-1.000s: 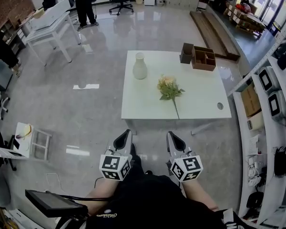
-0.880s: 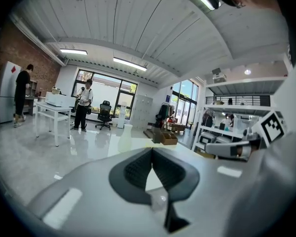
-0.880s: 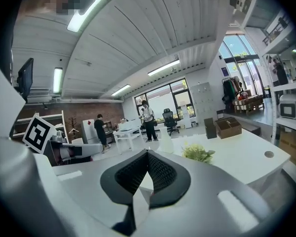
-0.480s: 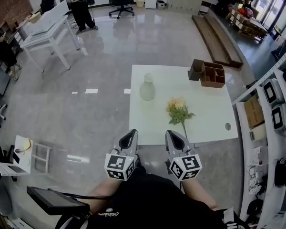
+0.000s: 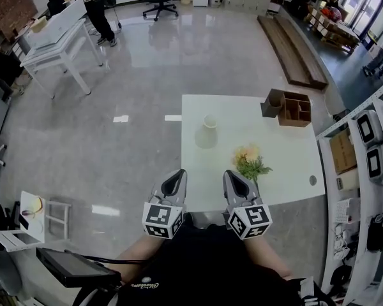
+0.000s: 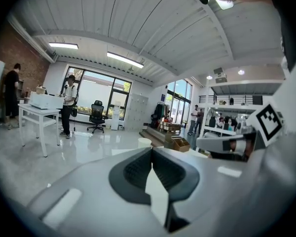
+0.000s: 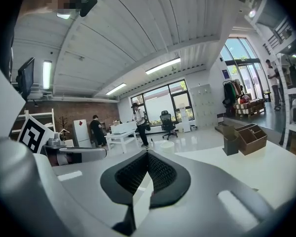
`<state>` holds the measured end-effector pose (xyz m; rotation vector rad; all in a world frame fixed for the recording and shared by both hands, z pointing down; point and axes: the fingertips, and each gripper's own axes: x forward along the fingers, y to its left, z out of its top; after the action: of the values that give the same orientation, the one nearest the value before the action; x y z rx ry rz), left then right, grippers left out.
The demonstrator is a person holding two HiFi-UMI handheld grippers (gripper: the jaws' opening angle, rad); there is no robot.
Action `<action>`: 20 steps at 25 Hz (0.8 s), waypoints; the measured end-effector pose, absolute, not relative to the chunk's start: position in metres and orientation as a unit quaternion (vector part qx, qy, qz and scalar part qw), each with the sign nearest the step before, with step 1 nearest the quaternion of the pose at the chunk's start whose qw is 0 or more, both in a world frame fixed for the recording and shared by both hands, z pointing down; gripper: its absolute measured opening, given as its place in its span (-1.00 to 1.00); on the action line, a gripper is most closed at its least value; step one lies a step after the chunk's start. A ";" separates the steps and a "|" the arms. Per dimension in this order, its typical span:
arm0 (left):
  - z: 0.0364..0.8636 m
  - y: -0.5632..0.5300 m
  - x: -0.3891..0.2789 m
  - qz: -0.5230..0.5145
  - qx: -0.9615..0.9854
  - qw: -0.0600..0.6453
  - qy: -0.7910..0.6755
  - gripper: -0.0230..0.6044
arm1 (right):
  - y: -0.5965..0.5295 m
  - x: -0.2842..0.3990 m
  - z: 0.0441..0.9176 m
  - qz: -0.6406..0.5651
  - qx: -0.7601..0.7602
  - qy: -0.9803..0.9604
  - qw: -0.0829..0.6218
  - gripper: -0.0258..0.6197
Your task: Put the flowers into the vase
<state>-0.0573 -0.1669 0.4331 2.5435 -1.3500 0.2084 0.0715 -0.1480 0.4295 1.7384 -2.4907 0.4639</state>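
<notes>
A white vase (image 5: 207,132) stands upright on the white table (image 5: 287,171), left of centre. The bunch of flowers (image 5: 250,162), with pale blooms and green leaves, lies flat to the vase's right, stem toward the near edge. My left gripper (image 5: 174,179) is shut and empty, just off the table's near left corner. My right gripper (image 5: 233,178) is also shut and empty, over the near edge beside the flower stem. The vase's rim (image 6: 144,142) peeks above the jaws in the left gripper view, and the vase rim (image 7: 164,145) shows in the right gripper view. Neither gripper view shows the flowers.
A wooden organizer box (image 5: 287,107) sits at the table's far right corner. Shelving (image 5: 370,164) with equipment runs along the right. A white desk (image 5: 51,34) and people stand far off at the left; long wooden boards (image 5: 290,46) lie on the floor beyond the table.
The table, vase and flowers have come much nearer in the head view. Both grippers have moved forward together up to the table's near edge, still shut.
</notes>
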 end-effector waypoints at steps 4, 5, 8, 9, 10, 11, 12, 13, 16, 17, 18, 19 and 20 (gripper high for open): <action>0.431 -0.178 -0.049 0.068 0.874 0.127 -0.465 -0.90 | -0.161 0.076 0.428 0.147 0.562 -0.814 0.034 -0.92; 0.430 -0.180 -0.047 0.068 0.874 0.125 -0.465 -0.90 | -0.165 0.077 0.427 0.147 0.560 -0.815 0.034 -0.92; 0.424 -0.190 -0.040 0.064 0.874 0.122 -0.466 -0.91 | -0.174 0.082 0.422 0.141 0.556 -0.818 0.030 -0.92; 0.423 -0.192 -0.038 0.062 0.873 0.121 -0.468 -0.90 | -0.177 0.084 0.420 0.139 0.555 -0.820 0.030 -0.92; 0.422 -0.194 -0.035 0.062 0.873 0.120 -0.469 -0.90 | -0.179 0.086 0.419 0.137 0.553 -0.821 0.031 -0.92; 0.422 -0.196 -0.032 0.062 0.872 0.121 -0.470 -0.90 | -0.181 0.088 0.419 0.137 0.551 -0.822 0.032 -0.92; 0.424 -0.197 -0.029 0.064 0.872 0.123 -0.470 -0.90 | -0.183 0.091 0.420 0.139 0.551 -0.822 0.034 -0.92; 0.427 -0.197 -0.027 0.068 0.871 0.126 -0.470 -0.90 | -0.184 0.093 0.422 0.143 0.551 -0.822 0.037 -0.92; 0.437 -0.197 -0.023 0.083 0.869 0.138 -0.468 -0.91 | -0.185 0.097 0.434 0.157 0.550 -0.819 0.046 -0.92; 0.441 -0.196 -0.021 0.090 0.868 0.141 -0.467 -0.91 | -0.185 0.098 0.439 0.163 0.550 -0.817 0.050 -0.92; 0.444 -0.196 -0.020 0.097 0.868 0.145 -0.466 -0.90 | -0.186 0.100 0.446 0.170 0.551 -0.815 0.055 -0.92; 0.448 -0.196 -0.018 0.103 0.867 0.148 -0.464 -0.90 | -0.187 0.102 0.453 0.178 0.552 -0.812 0.061 -0.92; 0.453 -0.197 -0.016 0.109 0.866 0.153 -0.462 -0.90 | -0.189 0.104 0.462 0.188 0.553 -0.809 0.069 -0.92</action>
<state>-0.0159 -0.1971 0.4529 2.4848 -1.3259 0.3134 0.1041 -0.1893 0.4617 1.6657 -2.4350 0.5676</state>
